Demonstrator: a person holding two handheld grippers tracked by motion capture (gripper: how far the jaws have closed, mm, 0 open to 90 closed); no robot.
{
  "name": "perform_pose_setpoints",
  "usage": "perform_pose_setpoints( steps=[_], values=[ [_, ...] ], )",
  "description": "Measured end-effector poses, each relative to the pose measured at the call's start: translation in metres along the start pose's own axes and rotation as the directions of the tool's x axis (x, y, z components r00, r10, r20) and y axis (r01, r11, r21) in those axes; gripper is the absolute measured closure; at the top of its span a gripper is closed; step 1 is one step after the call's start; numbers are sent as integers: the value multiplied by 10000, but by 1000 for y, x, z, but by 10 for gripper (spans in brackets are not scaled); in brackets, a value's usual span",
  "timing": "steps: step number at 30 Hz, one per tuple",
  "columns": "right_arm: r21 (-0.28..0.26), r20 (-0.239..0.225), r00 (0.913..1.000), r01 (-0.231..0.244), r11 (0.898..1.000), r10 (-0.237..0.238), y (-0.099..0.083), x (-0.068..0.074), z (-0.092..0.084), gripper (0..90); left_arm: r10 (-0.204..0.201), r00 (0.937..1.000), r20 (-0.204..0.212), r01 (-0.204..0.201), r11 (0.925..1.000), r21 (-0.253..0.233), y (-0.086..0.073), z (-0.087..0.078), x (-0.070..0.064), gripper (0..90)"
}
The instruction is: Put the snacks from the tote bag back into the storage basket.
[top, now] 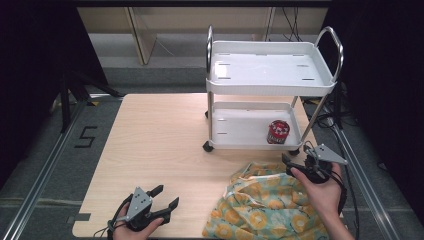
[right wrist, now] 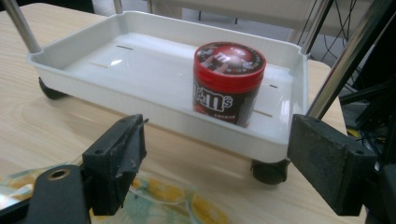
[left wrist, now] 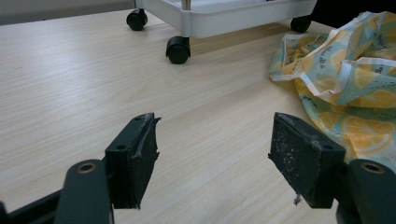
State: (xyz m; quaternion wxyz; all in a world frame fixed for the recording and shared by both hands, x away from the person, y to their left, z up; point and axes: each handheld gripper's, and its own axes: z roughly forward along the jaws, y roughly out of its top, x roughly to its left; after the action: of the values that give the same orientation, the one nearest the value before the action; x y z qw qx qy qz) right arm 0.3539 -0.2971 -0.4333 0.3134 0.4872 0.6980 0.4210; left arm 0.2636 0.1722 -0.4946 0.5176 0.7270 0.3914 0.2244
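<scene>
Right gripper [top: 296, 161], jaws spread wide and holding nothing, hovering just in front of the small white two-tier plastic trolley [top: 270, 82] with chrome handles, over the far edge of the crumpled yellow-and-teal lemon-print cloth [top: 262, 202]. Aimed straight at the short round candy tub [right wrist: 229, 83] with red lid and dark label — standing upright on the trolley's lower tray, toward its right-hand end, just inside the front rim. Left gripper [top: 165, 196] likewise released and empty, resting low on the pale wooden tabletop [top: 155, 145], well to the left of the trolley and apart from the cloth.

Judged as the approach step: reaching for the tub, not yet touching. Next move calls for clearing the tray's front rim, passing under the upper shelf, straddling the tub's sides squarely, then closing — firmly enough not to tip it against the chrome post.
</scene>
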Motion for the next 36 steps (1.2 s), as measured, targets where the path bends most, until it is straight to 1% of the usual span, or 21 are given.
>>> perform_pose_setpoints(
  steps=[1, 2, 6, 7, 9, 10, 11, 13, 15, 16, 17, 18, 19, 20, 23, 26, 27, 28, 32, 33, 36],
  values=[
    [82, -5, 10000, -42, 10000, 42, -1, 1, -1, 203, -3, 10000, -32, 3, 10000, 19, 0, 0, 0, 313],
    [-45, -44, 9999, 115, 9999, -115, -2, 1, -1, 203, -41, 10000, -40, 41, 10000, -16, 0, 0, -1, 313],
    [55, -132, 9999, 29, 10000, -28, -5, 6, -6, 203, -19, 10000, -59, 19, 10000, 10, 0, -1, 0, 313],
    [-77, -178, 9991, 380, 9992, -381, -5, 4, -6, 203, 21, 10000, -39, -21, 10000, 11, 0, -1, 0, 313],
    [20, -231, 9993, 296, 9996, -296, -7, 6, -8, 204, -202, 9997, -117, 202, 9998, 1, 0, -1, -1, 313],
    [-12, -334, 9989, 322, 9995, -322, -7, 7, -10, 204, -93, 9999, -110, 92, 10000, -8, 0, -1, -1, 313],
    [8, -321, 9995, 75, 10000, -75, -8, 10, -11, 204, -68, 9999, -119, 68, 10000, -6, 0, -1, 0, 313],
    [4, -366, 9990, 276, 9996, -275, -10, 10, -13, 204, -78, 9999, -108, 77, 10000, -29, 0, -1, 0, 313],
    [99, -423, 9988, 252, 9996, -247, -12, 11, -15, 204, -78, 9999, -129, 78, 10000, -20, 0, -1, 0, 313],
    [-32, -498, 9980, 391, 9992, -392, -13, 10, -15, 204, -85, 9999, -125, 84, 10000, -26, 0, -1, 0, 313],
    [154, -428, 9989, 212, 9997, -205, -14, 12, -18, 204, -88, 9999, -108, 87, 10000, -34, 0, -1, 0, 313],
    [16, -414, 9988, 253, 9997, -253, -16, 12, -17, 204, -86, 9999, -109, 86, 10000, -17, 0, -1, 0, 313],
    [136, -492, 9983, 308, 9994, -301, -17, 13, -19, 204, -59, 9999, -99, 59, 10000, -17, 0, -1, 0, 313],
    [162, -484, 9988, 87, 9998, -79, -18, 15, -19, 204, -58, 9999, -98, 58, 10000, -16, 0, -1, 0, 313],
    [283, -576, 9983, 31, 9996, -14, -22, 18, -22, 204, -88, 9999, -116, 88, 10000, -15, 0, -1, 0, 314],
    [204, -693, 9963, 519, 9984, -504, -25, 17, -24, 204, -133, 9999, -101, 133, 9999, -55, 0, -1, 0, 314],
    [353, -662, 9977, 138, 9993, -115, -26, 20, -26, 204, -133, 9999, -107, 132, 9999, -52, 0, -1, 0, 313],
    [181, -804, 9951, 594, 9981, -577, -27, 17, -25, 204, -153, 9998, -100, 152, 9999, -74, 0, -1, 0, 313],
    [210, -823, 9951, 558, 9982, -539, -31, 19, -29, 204, -26, 10000, -95, 26, 10000, -25, 0, -1, 0, 314],
    [287, -869, 9944, 624, 9976, -597, -32, 18, -29, 204, -177, 9998, -104, 176, 9998, -88, 0, 0, -1, 314],
    [310, -890, 9948, 522, 9982, -492, -36, 20, -30, 205, -134, 9999, -77, 134, 9999, -81, 0, 0, -1, 314]
  ],
)
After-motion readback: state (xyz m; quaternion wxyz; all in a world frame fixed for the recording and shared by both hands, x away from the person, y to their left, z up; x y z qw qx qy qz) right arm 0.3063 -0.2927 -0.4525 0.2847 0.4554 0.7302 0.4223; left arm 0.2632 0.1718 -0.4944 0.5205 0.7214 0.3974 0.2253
